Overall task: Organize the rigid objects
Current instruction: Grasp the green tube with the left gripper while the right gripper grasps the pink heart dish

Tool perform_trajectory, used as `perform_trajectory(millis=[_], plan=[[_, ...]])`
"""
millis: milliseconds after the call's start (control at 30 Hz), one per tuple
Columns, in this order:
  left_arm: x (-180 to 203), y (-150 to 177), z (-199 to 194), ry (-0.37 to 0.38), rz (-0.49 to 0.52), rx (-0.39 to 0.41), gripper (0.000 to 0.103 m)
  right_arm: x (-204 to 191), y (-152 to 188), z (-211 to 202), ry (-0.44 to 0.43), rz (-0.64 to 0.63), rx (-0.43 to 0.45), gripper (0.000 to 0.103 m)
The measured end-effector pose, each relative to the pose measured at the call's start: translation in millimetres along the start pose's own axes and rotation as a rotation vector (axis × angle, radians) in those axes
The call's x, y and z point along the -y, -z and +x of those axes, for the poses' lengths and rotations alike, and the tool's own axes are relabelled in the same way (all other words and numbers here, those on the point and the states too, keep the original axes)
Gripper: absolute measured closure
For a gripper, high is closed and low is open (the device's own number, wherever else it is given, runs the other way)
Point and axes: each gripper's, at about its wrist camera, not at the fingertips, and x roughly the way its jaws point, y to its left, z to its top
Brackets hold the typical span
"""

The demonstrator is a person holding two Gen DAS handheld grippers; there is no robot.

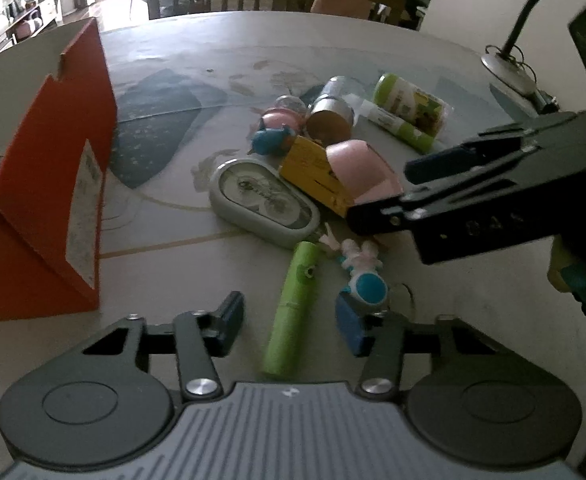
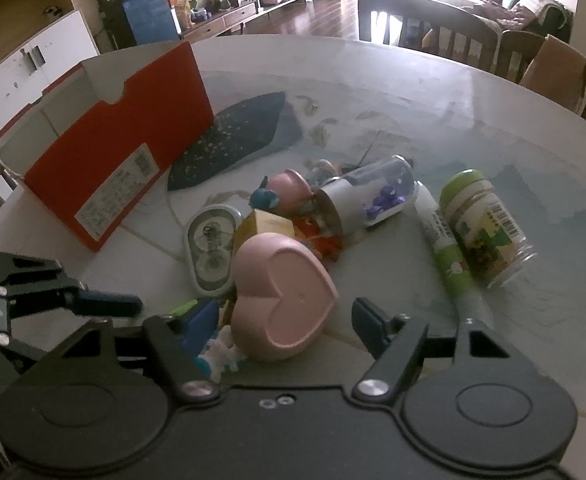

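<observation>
Both grippers bracket their targets, neither yet clamped

Left gripper (image 1: 291, 326), at the bottom of the left wrist view, has its blue pads standing either side of a lime-green plastic tube (image 1: 293, 312) that lies lengthwise between them on the pale tabletop (image 1: 473, 320); a gap shows on both sides, so the jaws are open around it, not pressing. Just right of the tube lies a small white-and-blue rabbit figurine (image 1: 363, 276), close against the right pad. Right gripper (image 2: 285, 320), low in the right wrist view, straddles a pink heart-shaped plastic box (image 2: 283, 292); clear space shows beside the right pad, while the left pad is partly hidden behind the box, so I read it as open, with contact on that side uncertain.

The remaining clutter sits mid-frame: a grey oval case (image 1: 263, 202), a yellow carton (image 1: 313, 170), a clear-topped cylindrical jar with purple beads (image 2: 367, 200), a green-capped labelled bottle (image 2: 485, 228) and a slim white-and-green tube (image 2: 447, 252). The open orange cardboard box (image 2: 109, 152) stands at the left edge in both views, the likely destination.

The green tube looks light, stiff and smooth; it may roll, so pinching across its middle seems safest. The heart box looks hollow, hard and rounded, liable to squirt out; its flatter flanks should hold better than its curved lobes.
</observation>
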Motion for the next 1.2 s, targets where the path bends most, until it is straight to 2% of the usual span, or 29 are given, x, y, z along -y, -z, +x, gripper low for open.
perform_trajectory(millis=[33, 167, 267, 400, 567, 667, 967, 1200], plan=[[1, 0, 0, 0.002, 0.005, 0.001, 0.056, 0, 0, 1, 0.000, 0.001, -0.002, 0.033], [1, 0, 0, 0.005, 0.007, 0.005, 0.071, -2, -1, 4, -0.001, -0.002, -0.004, 0.044], [2, 1, -1, -0.019, 0.007, 0.008, 0.072, -3, -2, 3, -0.007, 0.001, 0.001, 0.047], [2, 2, -2, -0.025, 0.005, 0.004, 0.085, -3, 0, -1, 0.004, 0.002, 0.009, 0.051], [3, 4, -5, -0.040, 0.006, 0.014, 0.087, -4, 3, -7, 0.013, 0.007, 0.018, 0.057], [2, 5, -9, -0.035, -0.005, 0.027, 0.087, -5, 4, -11, 0.016, 0.014, 0.032, 0.069], [-1, 5, -27, -0.029, -0.043, 0.065, 0.087, -5, 11, -23, 0.033, 0.038, 0.049, 0.078], [-8, 3, -51, -0.017, -0.094, 0.113, 0.087, -1, 21, -37, 0.032, 0.079, 0.075, 0.078]])
